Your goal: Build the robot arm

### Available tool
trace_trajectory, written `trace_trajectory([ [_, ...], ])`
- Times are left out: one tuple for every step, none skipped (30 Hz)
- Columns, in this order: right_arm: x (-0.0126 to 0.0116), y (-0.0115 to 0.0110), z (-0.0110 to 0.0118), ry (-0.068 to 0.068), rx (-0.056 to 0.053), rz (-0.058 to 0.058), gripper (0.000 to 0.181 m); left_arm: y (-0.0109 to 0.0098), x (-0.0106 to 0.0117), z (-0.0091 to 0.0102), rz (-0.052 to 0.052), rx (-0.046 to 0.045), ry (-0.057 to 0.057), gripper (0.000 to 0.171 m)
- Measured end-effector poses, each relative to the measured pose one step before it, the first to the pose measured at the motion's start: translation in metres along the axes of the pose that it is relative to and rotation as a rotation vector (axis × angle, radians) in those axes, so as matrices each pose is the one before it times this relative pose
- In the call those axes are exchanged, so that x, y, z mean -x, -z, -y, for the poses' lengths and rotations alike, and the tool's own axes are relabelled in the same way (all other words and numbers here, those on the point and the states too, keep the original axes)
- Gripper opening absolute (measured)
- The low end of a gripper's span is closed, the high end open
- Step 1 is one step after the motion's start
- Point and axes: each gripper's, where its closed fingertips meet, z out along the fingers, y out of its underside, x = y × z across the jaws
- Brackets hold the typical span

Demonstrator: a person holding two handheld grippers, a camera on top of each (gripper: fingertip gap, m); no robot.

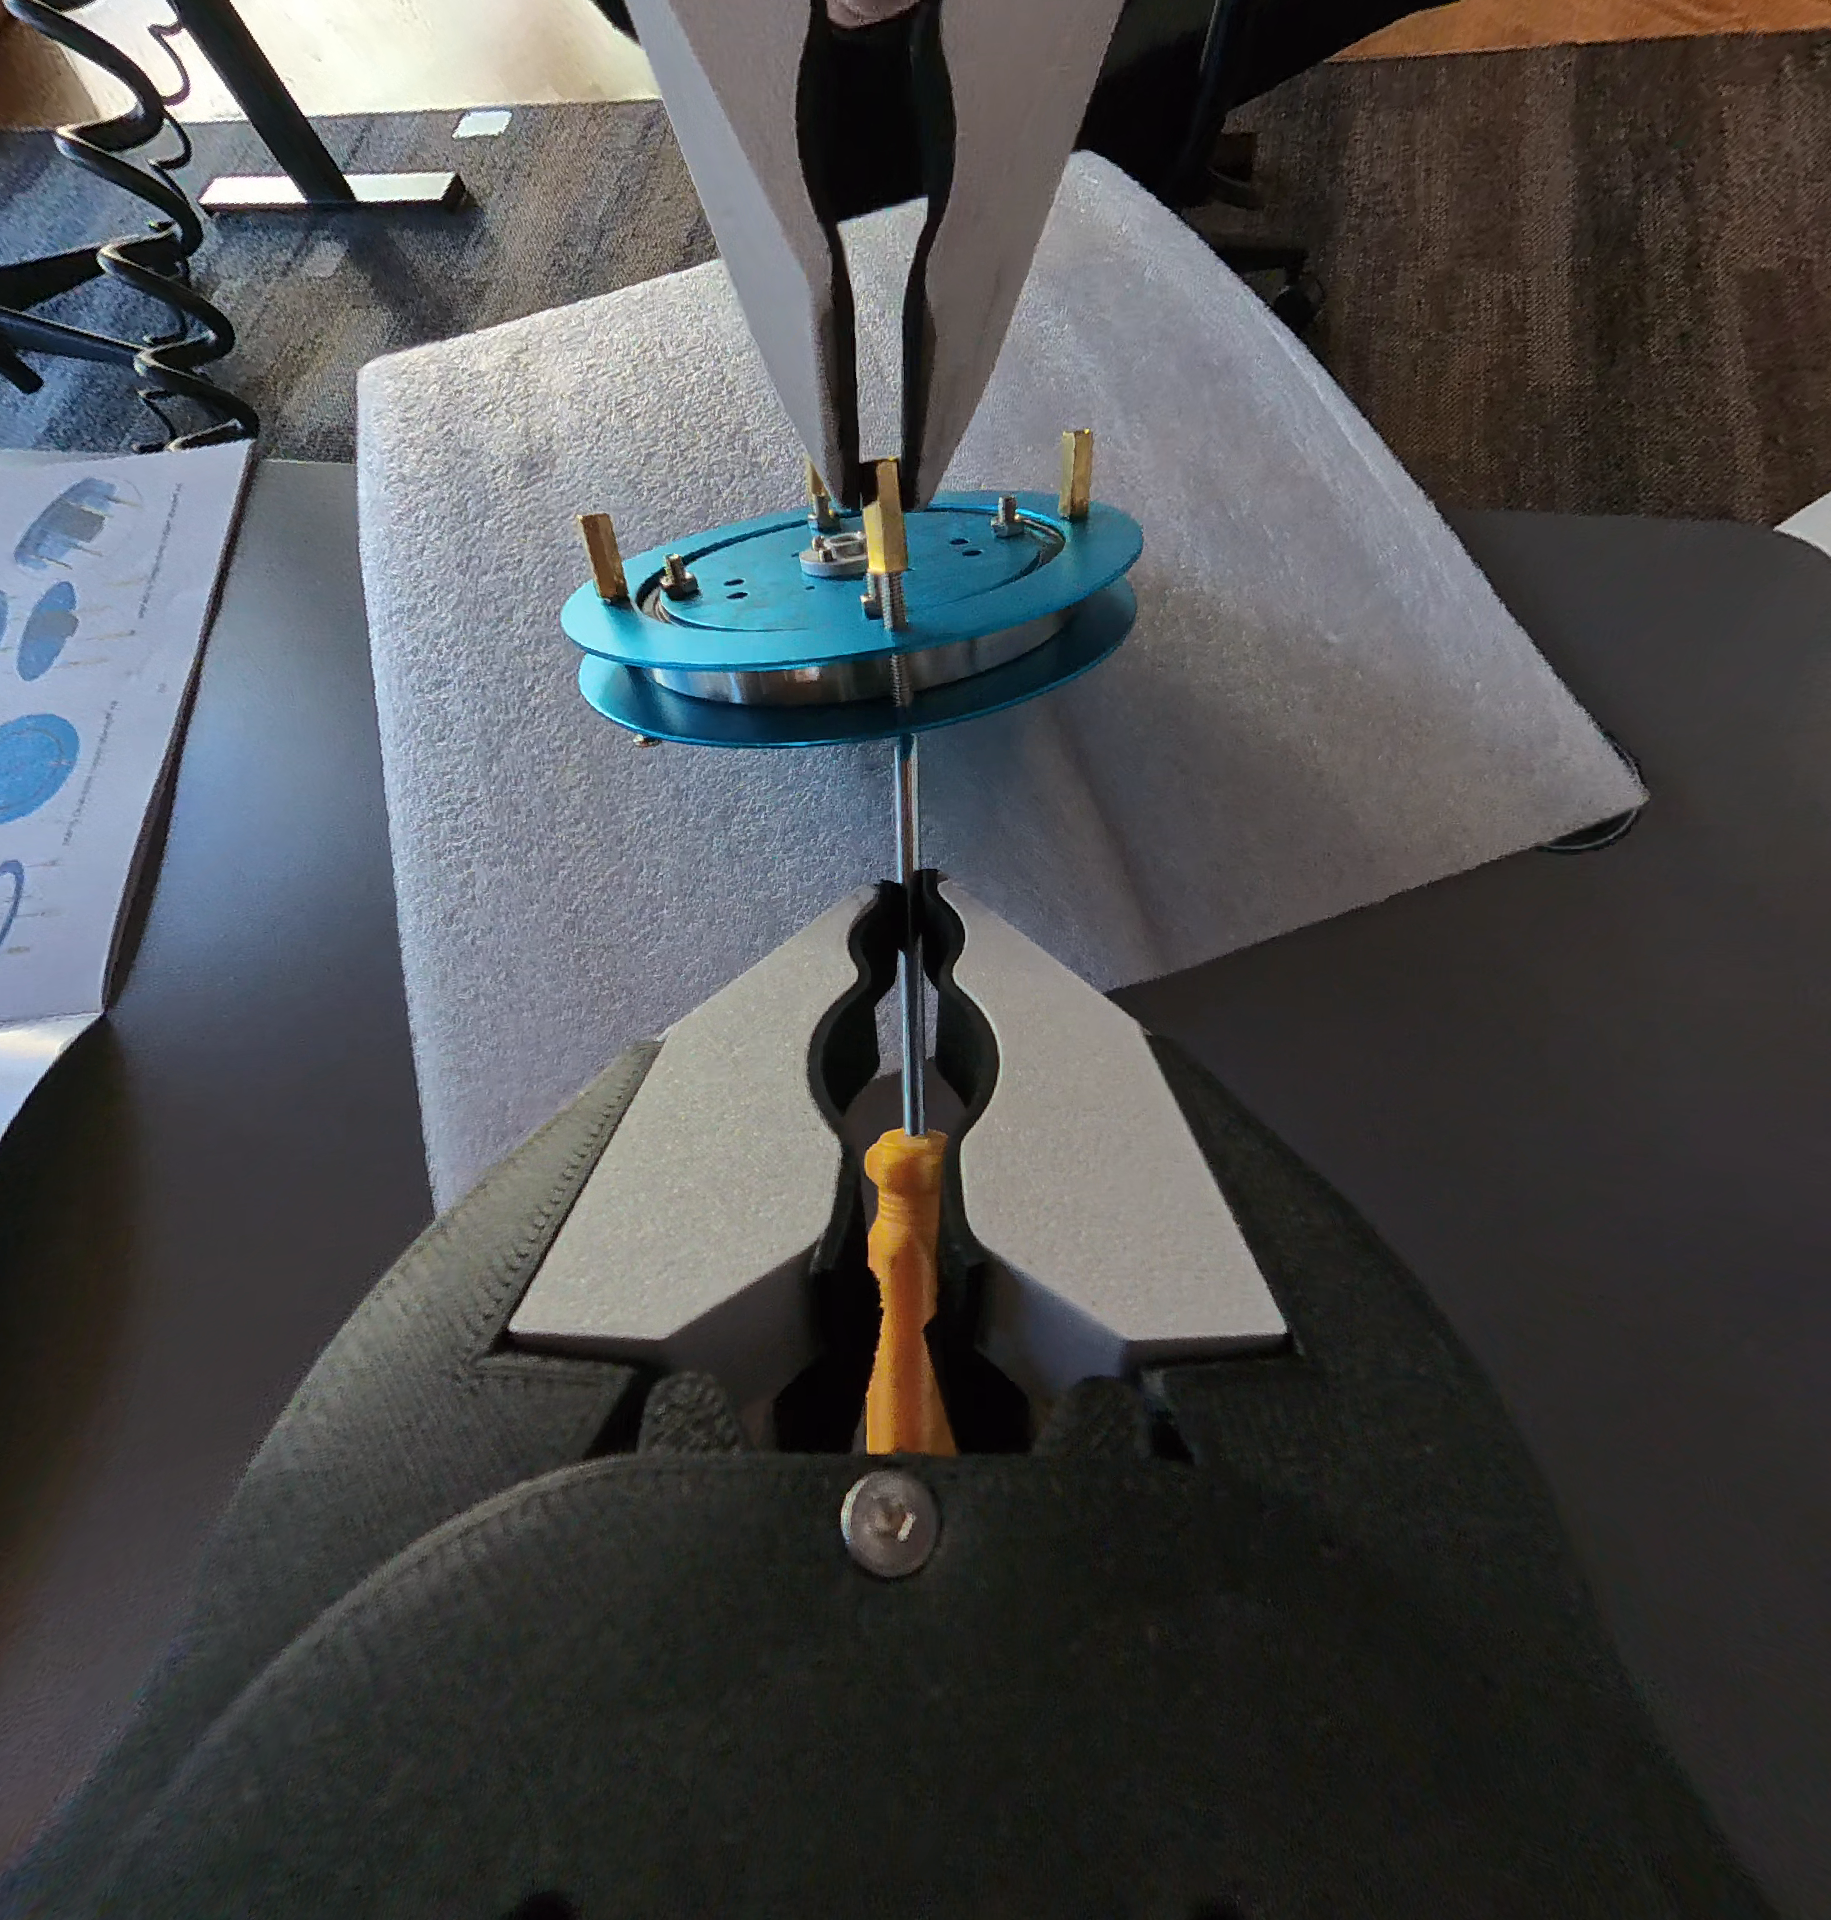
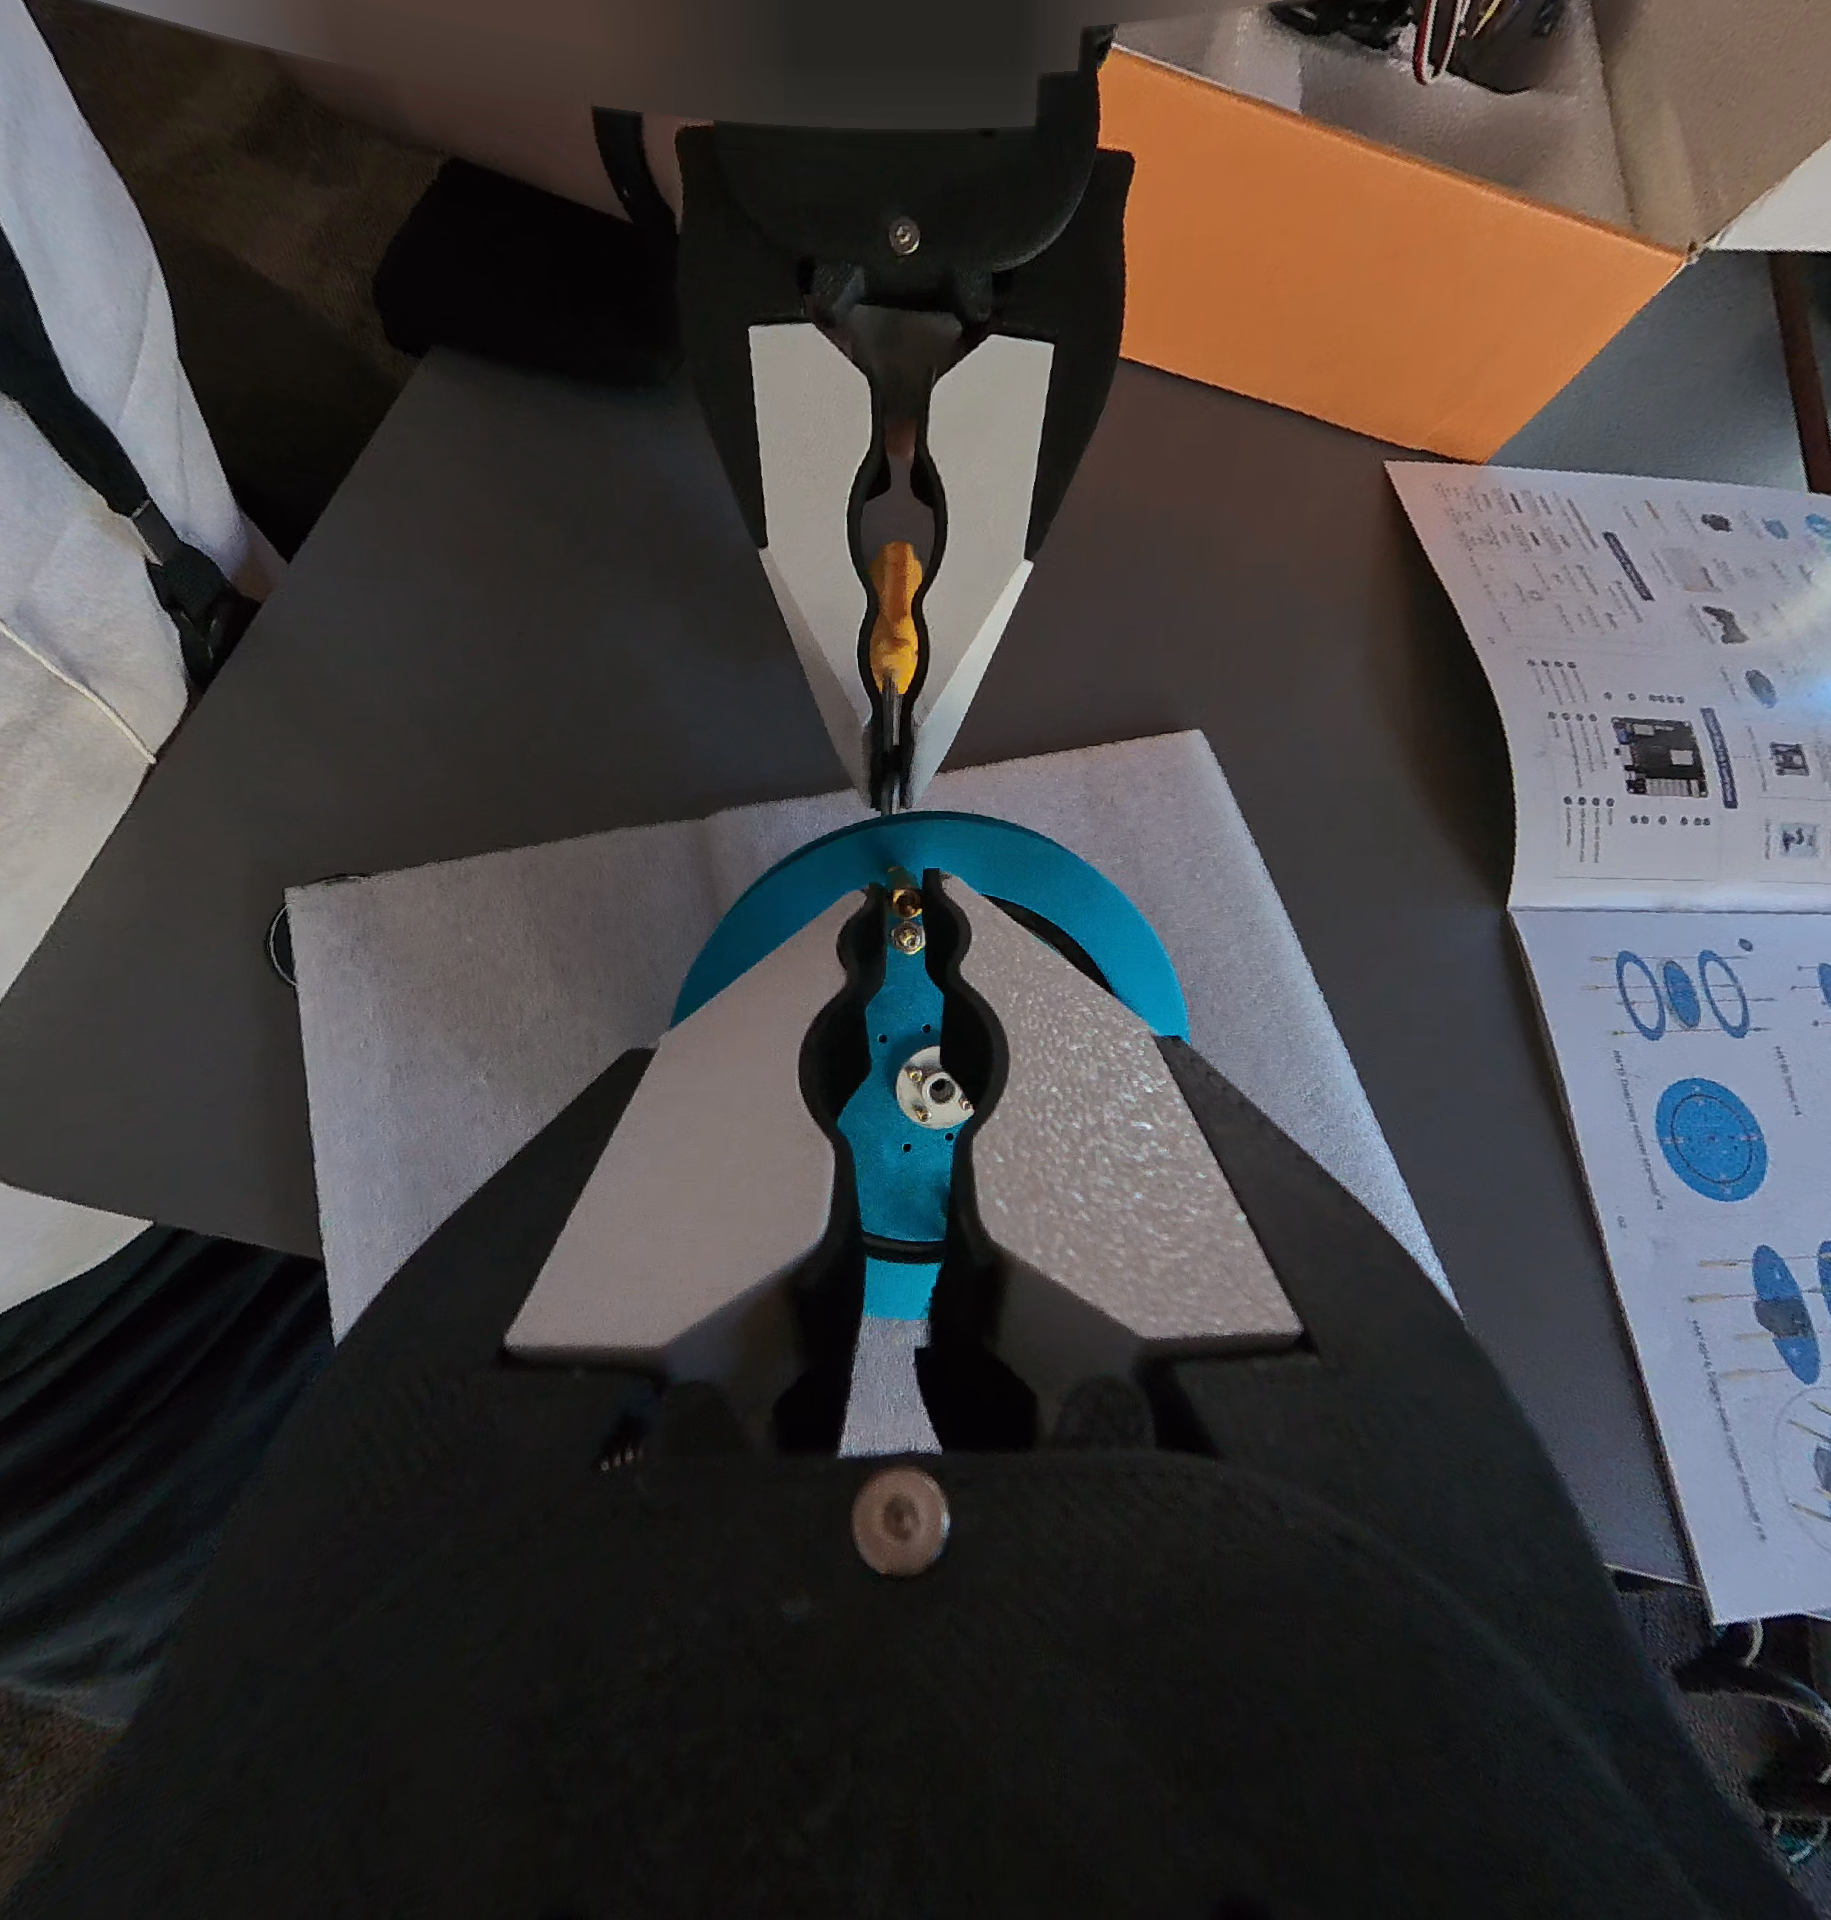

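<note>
The left gripper (image 1: 909, 888) has its jaws closed on an orange-handled screwdriver (image 1: 903, 1288), the handle lying back between the fingers and the thin metal shaft running forward past the tips. The shaft reaches up to the underside of a blue disc assembly (image 1: 851, 634), two round blue plates with a silver ring between them and brass standoffs (image 1: 601, 557) upright around the top plate. The right gripper (image 2: 903, 878) comes at the assembly from the opposite side, its jaws pinched on one brass standoff near the middle of the top plate, holding the assembly lifted and tilted above a white foam sheet (image 1: 537, 582). The foam sheet lies on a dark table (image 1: 1513, 1143). An open instruction booklet (image 2: 1680, 1091) with blue diagrams lies on the table beside the foam. Beyond the table from the right wrist view stands an orange cardboard box (image 2: 1337, 312).
</note>
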Motion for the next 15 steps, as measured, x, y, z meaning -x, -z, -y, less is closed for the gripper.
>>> trace_trajectory([
  [-0.00002, 0.00083, -0.00009, 0.0084, -0.0096, -0.0053, 0.005, -0.00042, -0.00092, 0.00082, -0.0062, -0.00483, 0.0054, 0.002],
  [-0.00013, 0.00072, -0.00007, 0.004, -0.0075, -0.0028, 0.005, -0.00041, -0.00051, 0.00077, -0.0049, -0.00472, 0.0051, 0.002],
  [0.00027, 0.00066, -0.0003, -0.0001, -0.0019, 0.0042, 0.005, -0.00024, -0.00052, 0.00073, -0.0056, -0.00444, 0.0052, 0.002],
  [-0.00048, 0.00074, -0.00016, -0.0051, 0.0008, 0.003, 0.006, -0.00032, -0.00057, 0.00088, -0.0062, -0.00571, 0.0074, 0.003],
  [-0.00168, 0.00083, 0.0001, -0.0097, -0.0006, -0.0017, 0.006, -0.00013, -0.00024, 0.001, -0.0049, -0.00767, 0.0106, 0.003],
  [-0.00104, 0.00086, 0.00006, -0.0135, -0.0026, 0.004, 0.006, 0.00001, -0.00004, 0.00104, -0.0056, -0.00819, 0.0133, 0.003],
  [-0.00052, 0.00086, -0.0001, -0.0167, -0.0036, 0.0082, 0.005, 0.00017, -0.00009, 0.00109, -0.0076, -0.00852, 0.0156, 0.002],
  [-0.00082, 0.00088, 0.00008, -0.0212, -0.0073, 0.007, 0.005, 0.00032, 0.00031, 0.00128, -0.0069, -0.01021, 0.0166, 0.003],
  [-0.00093, 0.00097, 0.00024, -0.0277, -0.011, 0.0079, 0.005, 0.00048, 0.00029, 0.00135, -0.0059, -0.01139, 0.0154, 0.003],
  [-0.00079, 0.00078, 0.00015, -0.0313, -0.0138, 0.0102, 0.005, 0.0005, 0.00044, 0.00118, -0.0054, -0.01047, 0.0143, 0.003],
  [-0.00117, 0.00061, 0.00024, -0.0339, -0.0192, 0.007, 0.005, 0.00043, 0.00078, 0.00098, -0.003, -0.00856, 0.0144, 0.003],
  [-0.0012, 0.00036, 0.00031, -0.0341, -0.0231, 0.0061, 0.004, 0.00032, 0.00092, 0.00074, -0.0018, -0.00732, 0.0135, 0.003],
  [-0.00076, 0.00038, 0.00035, -0.0342, -0.0235, 0.0077, 0.005, 0.00034, 0.00068, 0.00056, -0.0029, -0.0077, 0.0131, 0.003],
  [-0.00078, 0.00022, 0.00038, -0.0323, -0.023, 0.0053, 0.004, 0.00035, 0.00048, 0.00054, -0.0042, -0.00832, 0.0147, 0.003],
  [-0.00091, 0.00025, 0.00045, -0.029, -0.0223, 0.0028, 0.004, 0.00028, 0.00039, 0.00054, -0.0055, -0.00732, 0.0153, 0.003],
])
